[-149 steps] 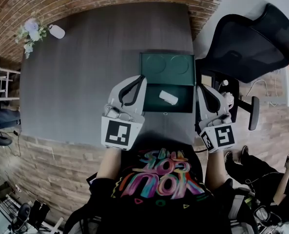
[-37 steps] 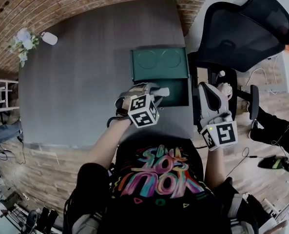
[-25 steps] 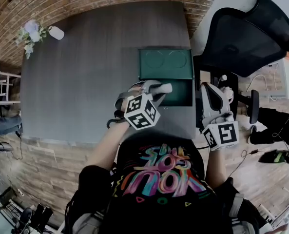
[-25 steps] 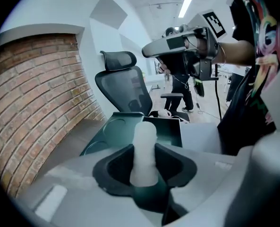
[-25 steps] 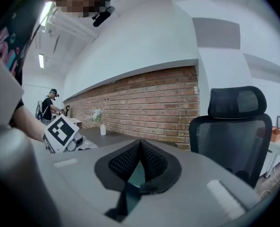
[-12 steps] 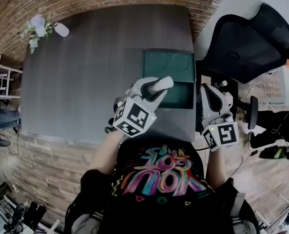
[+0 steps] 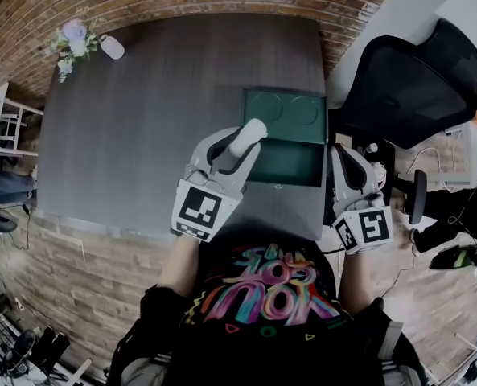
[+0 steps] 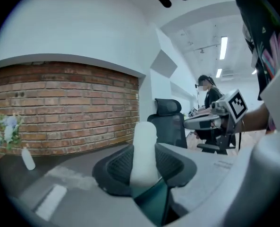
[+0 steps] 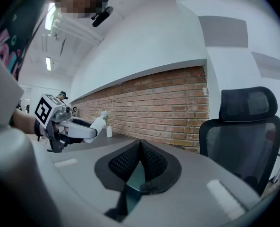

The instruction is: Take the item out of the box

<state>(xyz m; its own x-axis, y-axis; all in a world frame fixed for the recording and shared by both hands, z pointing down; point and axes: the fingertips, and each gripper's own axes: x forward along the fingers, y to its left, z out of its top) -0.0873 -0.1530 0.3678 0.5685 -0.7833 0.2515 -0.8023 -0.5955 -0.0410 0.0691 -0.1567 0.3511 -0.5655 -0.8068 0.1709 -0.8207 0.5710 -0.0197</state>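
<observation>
A dark grey bench [image 7: 141,119] with a faint wood grain. An open green box [image 7: 290,161] sits on it near the right edge, its lid swung back toward the far side. At the far left corner stand a small white bottle [image 7: 113,47] and, just beside it, pale flowers [image 7: 73,37].

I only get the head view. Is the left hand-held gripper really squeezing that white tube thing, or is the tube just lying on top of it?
Observer: Squeezing. In the left gripper view, the left hand-held gripper has both black pads pressed against the sides of the white tube, which sticks out past them.
Operator: And the other one?
Observer: The right gripper view shows the right hand-held gripper with its jaws closed together at the tips and nothing between them.
</observation>
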